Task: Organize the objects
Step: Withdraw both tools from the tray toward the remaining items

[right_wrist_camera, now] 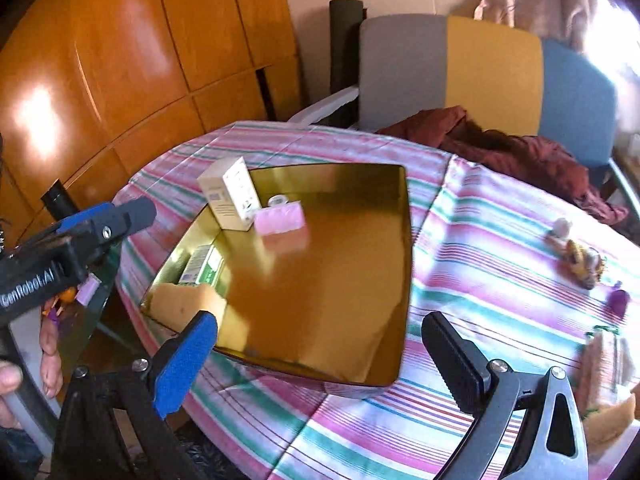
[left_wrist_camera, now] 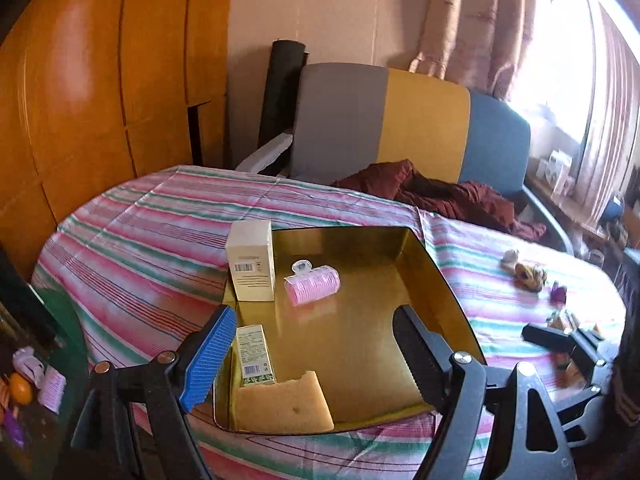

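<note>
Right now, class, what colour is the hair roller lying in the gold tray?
Pink, with a clear clip; the hair roller shows best in the left wrist view.

Tray's right half open, left side crowded

In the gold tray (left_wrist_camera: 436, 268), the upright white box (left_wrist_camera: 251, 266), pink roller (left_wrist_camera: 313, 284), flat green box (left_wrist_camera: 255, 354) and sponge (left_wrist_camera: 284, 404) line the left wall; the rest of its floor is bare.
</note>
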`<state>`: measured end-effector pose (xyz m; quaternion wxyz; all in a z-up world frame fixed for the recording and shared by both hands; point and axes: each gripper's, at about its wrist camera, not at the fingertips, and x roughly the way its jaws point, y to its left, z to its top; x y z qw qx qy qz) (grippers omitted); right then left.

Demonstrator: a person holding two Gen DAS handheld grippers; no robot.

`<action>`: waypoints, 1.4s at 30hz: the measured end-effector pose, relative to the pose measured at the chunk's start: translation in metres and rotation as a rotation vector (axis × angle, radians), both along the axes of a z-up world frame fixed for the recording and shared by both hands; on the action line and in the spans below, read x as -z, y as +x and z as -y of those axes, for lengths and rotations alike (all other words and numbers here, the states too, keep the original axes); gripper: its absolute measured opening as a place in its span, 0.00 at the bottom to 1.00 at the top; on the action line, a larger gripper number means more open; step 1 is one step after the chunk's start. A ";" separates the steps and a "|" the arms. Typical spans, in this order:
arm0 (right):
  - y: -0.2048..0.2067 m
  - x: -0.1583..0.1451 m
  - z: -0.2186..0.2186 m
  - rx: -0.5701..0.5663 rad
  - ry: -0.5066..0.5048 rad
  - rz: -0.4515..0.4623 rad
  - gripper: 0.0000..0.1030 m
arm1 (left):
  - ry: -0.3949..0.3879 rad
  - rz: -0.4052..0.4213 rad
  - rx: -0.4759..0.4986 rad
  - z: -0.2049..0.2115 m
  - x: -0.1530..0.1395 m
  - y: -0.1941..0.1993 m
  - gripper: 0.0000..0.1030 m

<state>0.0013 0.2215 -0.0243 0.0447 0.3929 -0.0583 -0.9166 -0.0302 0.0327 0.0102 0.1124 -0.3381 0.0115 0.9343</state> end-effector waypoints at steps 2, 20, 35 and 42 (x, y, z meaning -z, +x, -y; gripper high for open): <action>0.004 -0.001 -0.004 0.015 0.009 -0.009 1.00 | -0.013 0.008 0.018 -0.006 0.002 0.004 0.79; 0.037 0.013 -0.050 0.160 0.002 -0.011 1.00 | -0.018 0.118 0.194 -0.054 0.026 0.017 0.75; 0.112 0.016 -0.176 0.489 -0.037 0.038 1.00 | -0.044 0.179 0.486 -0.124 0.033 0.033 0.68; 0.177 0.008 -0.275 0.761 -0.090 0.058 1.00 | -0.077 0.189 0.717 -0.184 0.039 0.053 0.68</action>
